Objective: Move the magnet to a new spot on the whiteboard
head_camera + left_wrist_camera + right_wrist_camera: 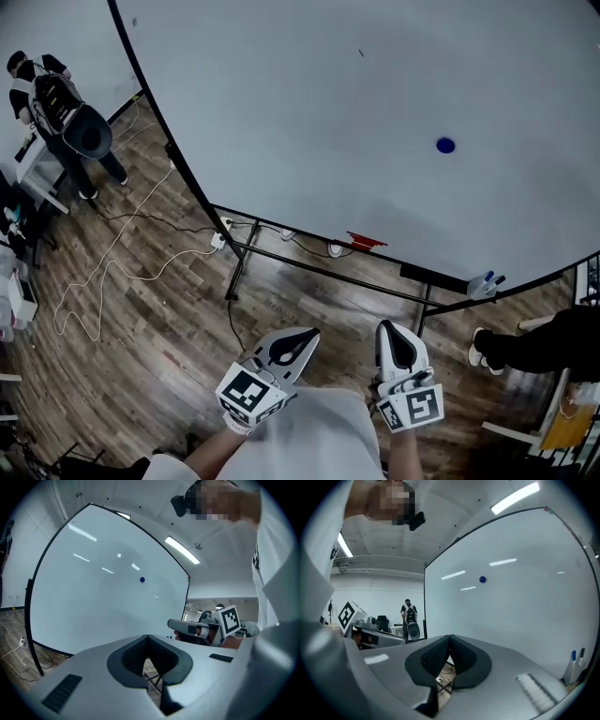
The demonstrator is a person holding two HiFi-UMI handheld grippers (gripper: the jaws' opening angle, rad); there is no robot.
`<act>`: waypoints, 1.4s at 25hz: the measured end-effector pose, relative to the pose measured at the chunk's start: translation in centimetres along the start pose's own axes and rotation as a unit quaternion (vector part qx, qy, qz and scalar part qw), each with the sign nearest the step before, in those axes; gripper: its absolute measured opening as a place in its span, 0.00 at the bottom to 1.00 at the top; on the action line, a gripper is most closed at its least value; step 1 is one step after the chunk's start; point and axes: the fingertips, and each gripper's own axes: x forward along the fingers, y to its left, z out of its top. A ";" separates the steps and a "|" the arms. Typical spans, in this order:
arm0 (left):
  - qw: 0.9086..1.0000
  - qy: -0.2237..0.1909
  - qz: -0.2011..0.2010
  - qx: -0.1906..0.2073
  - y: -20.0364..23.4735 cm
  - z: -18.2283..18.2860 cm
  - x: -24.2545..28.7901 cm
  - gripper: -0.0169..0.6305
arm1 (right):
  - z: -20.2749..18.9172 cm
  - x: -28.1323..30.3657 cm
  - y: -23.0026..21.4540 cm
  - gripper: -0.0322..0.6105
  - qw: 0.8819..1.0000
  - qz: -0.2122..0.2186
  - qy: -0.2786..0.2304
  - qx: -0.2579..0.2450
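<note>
**Blue magnet not yet taken; my left gripper and right gripper closed and empty, short of the whiteboard.**

The magnet clings to the whiteboard, right of its middle and well above its bottom rail, where the markers stand at the right end. Both grippers are side by side before the whiteboard's lower edge, well apart from it, each with its jaws pressed tip to tip and nothing between. I judge they are kept closed only for the approach. The right gripper, nearer the magnet, must part its jaws before it can take hold.
</note>
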 end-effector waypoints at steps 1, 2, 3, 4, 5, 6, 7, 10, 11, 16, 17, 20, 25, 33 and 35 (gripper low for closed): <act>1.000 -0.003 0.003 -0.001 0.6 0.4 0.3 0.04 | 0.4 0.6 0.1 0.07 1.000 0.006 -0.002 -0.007; 1.000 -0.007 0.007 -0.003 1.1 0.7 0.7 0.04 | 0.7 1.2 0.2 0.07 1.000 0.009 -0.004 -0.016; 1.000 -0.010 0.011 -0.005 1.6 1.1 1.0 0.04 | 1.0 1.7 0.1 0.07 1.000 0.012 -0.005 -0.025; 1.000 -0.012 0.015 -0.006 1.9 1.3 1.4 0.04 | 1.2 2.1 0.0 0.07 0.999 0.015 -0.005 -0.033; 1.000 -0.013 0.019 -0.004 2.1 1.6 1.8 0.04 | 1.4 2.3 -0.1 0.07 0.999 0.018 -0.006 -0.038; 1.000 -0.015 0.022 0.001 2.2 1.9 2.2 0.04 | 1.6 2.5 -0.4 0.07 0.999 0.022 -0.008 -0.040; 1.000 -0.017 0.026 0.005 2.2 2.4 2.5 0.04 | 1.9 2.6 -0.7 0.07 0.999 0.027 -0.010 -0.042; 0.999 -0.024 0.036 0.006 2.1 3.7 3.4 0.04 | 2.7 2.9 -1.5 0.07 0.998 0.039 -0.011 -0.039; 0.999 -0.025 0.040 0.006 2.0 4.0 3.7 0.04 | 2.8 3.1 -1.9 0.07 0.999 0.039 -0.010 -0.037; 0.998 -0.023 0.051 0.017 2.0 5.1 4.6 0.04 | 3.4 3.5 -3.5 0.07 0.999 0.030 -0.021 -0.034; 0.998 -0.023 0.049 0.017 1.9 5.2 4.7 0.04 | 3.4 3.5 -3.6 0.07 0.999 0.030 -0.022 -0.033; 0.998 -0.020 0.054 0.019 1.9 5.3 5.2 0.04 | 3.9 3.9 -3.9 0.07 0.999 0.040 -0.023 -0.029; 0.998 -0.023 0.052 0.027 2.3 6.7 6.6 0.04 | 6.7 5.1 -5.3 0.07 0.997 0.039 -0.046 -0.050; 0.997 -0.024 0.029 0.060 2.7 9.1 8.8 0.04 | 12.0 7.3 -6.7 0.17 0.989 0.005 -0.076 -0.124; 0.997 -0.030 0.022 0.063 2.4 10.0 9.3 0.04 | 13.0 7.9 -7.4 0.20 0.988 -0.013 -0.082 -0.128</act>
